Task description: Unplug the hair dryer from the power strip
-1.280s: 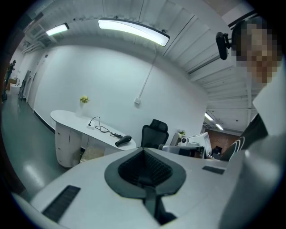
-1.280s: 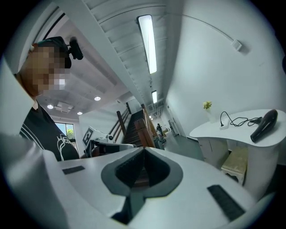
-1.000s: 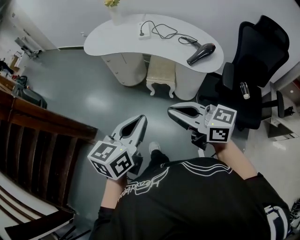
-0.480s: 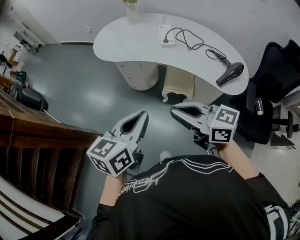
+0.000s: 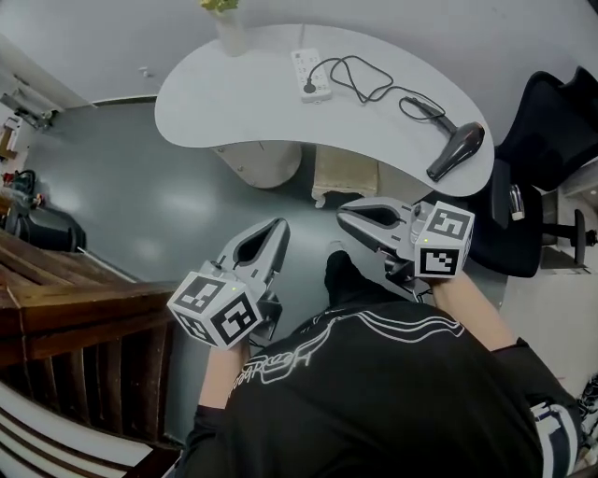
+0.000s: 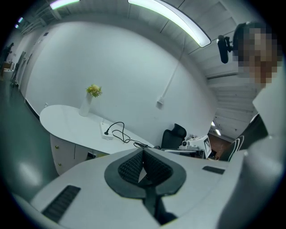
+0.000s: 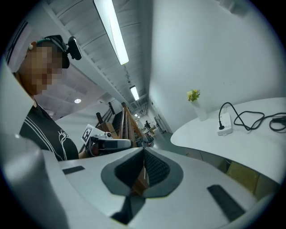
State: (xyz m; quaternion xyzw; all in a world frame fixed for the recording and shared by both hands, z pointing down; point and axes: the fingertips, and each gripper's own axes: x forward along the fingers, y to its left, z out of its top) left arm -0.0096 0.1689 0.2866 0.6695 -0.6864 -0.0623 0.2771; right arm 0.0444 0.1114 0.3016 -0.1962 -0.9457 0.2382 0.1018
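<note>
A white power strip point(image 5: 309, 75) lies on the curved white table point(image 5: 234, 103) at the far side of the room. A black cord point(image 5: 360, 79) runs from it to the black hair dryer point(image 5: 456, 151), which lies near the table's right edge. My left gripper point(image 5: 278, 227) and right gripper point(image 5: 344, 213) hang in the air in front of my chest, well short of the table, both shut and empty. The left gripper view shows its closed tips point(image 6: 143, 151) below the distant strip point(image 6: 106, 135). In the right gripper view the strip point(image 7: 225, 127) lies far beyond the closed tips point(image 7: 144, 154).
A vase of yellow flowers point(image 5: 227, 28) stands at the table's back left. A cream stool point(image 5: 346, 177) sits under the table. A black office chair point(image 5: 551, 140) stands to the right. Dark wooden railing point(image 5: 75, 317) runs along the left, with grey floor point(image 5: 159, 205) between.
The table, strip and dryer have come closer and larger in the head view as both grippers travelled forward towards them. Both stayed shut.
</note>
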